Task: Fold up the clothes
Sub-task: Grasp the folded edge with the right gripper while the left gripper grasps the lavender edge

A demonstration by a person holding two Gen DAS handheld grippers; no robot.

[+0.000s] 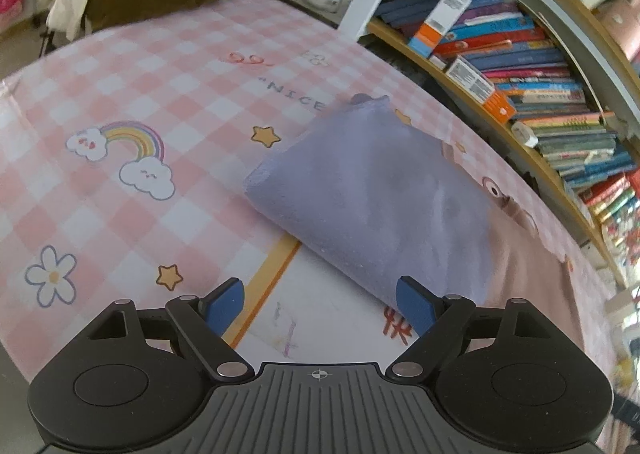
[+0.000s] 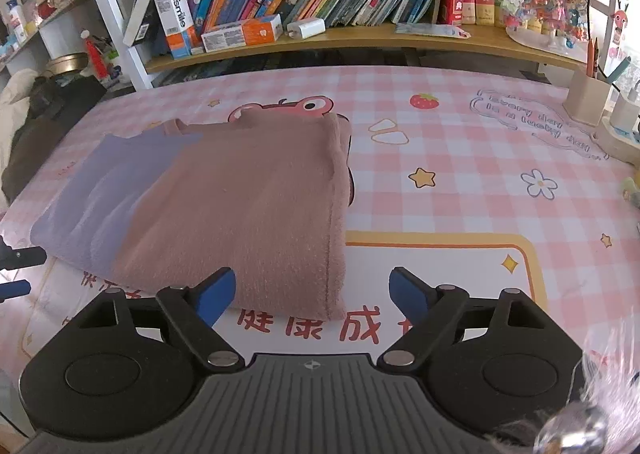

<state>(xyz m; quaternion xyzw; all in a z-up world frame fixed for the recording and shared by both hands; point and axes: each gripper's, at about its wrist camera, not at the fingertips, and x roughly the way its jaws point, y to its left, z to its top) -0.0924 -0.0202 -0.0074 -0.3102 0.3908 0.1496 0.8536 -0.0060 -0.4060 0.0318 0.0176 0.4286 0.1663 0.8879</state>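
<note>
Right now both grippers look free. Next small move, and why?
Probably bring the right hand-held gripper forward onto the near edge of the pink garment. It is open, empty and almost touching that edge, and the garment lies folded, overlapping the purple cloth.

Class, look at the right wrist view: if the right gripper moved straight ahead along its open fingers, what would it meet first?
Probably the folded pink garment. The right gripper is open, and the garment's near edge lies just ahead, between its fingers and toward the left one. Height above the table mat is unclear, so it might pass over.
</note>
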